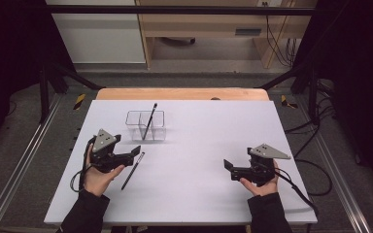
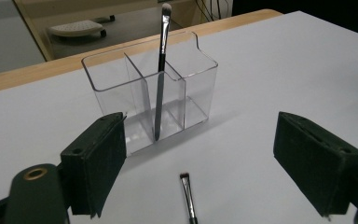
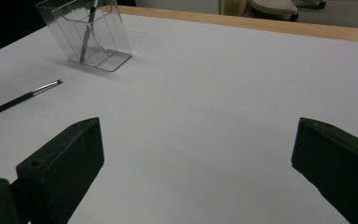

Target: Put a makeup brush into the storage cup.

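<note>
Claws are both held open and empty: the left claw [image 1: 137,151] at lower left, the right claw [image 1: 228,166] at lower right. A loose brush [image 1: 132,170] is seen flat on the desk [image 1: 199,145] just beside the left claw; another brush [image 1: 149,121] is propped in the clear organizer [image 1: 145,125] above.

A brush [image 1: 150,121] stands in the middle compartment of the organizer [image 1: 132,116] toward the table's [image 1: 199,184] far left, another brush [image 1: 132,170] lying before it.
</note>
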`<state>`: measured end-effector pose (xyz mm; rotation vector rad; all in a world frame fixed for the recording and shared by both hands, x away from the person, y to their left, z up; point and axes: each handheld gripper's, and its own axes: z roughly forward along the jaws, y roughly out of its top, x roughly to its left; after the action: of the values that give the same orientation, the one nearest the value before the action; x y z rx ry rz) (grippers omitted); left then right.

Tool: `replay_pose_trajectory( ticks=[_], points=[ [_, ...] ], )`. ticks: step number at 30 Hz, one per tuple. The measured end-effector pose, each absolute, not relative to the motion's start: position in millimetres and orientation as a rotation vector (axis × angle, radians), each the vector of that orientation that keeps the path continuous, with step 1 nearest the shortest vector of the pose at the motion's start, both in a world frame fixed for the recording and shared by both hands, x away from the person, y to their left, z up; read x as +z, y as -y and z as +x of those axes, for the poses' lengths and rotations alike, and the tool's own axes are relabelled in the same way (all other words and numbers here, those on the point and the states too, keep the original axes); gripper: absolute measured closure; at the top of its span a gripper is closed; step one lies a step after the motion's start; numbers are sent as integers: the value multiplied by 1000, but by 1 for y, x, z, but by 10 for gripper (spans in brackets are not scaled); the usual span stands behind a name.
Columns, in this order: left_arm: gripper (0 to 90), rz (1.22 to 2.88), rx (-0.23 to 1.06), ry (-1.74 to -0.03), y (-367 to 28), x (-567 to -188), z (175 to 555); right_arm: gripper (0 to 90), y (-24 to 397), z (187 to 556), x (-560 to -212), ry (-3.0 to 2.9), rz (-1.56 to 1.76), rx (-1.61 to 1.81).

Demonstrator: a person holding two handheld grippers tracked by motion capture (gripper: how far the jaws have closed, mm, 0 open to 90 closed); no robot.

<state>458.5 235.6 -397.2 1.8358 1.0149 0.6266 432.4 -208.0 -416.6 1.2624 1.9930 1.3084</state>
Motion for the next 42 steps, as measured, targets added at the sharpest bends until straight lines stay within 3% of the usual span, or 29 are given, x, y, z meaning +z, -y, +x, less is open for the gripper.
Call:
replay_pose_trajectory(
  ticks=[17, 42],
  points=[
    [103, 1920, 594, -1068, -254, -412, 440, 27, 211, 432, -418, -1999, 1273, 1304],
    [103, 2023, 547, -1108, -260, -417, 450, 29, 213, 433, -419, -2000, 1283, 1284]
  ],
)
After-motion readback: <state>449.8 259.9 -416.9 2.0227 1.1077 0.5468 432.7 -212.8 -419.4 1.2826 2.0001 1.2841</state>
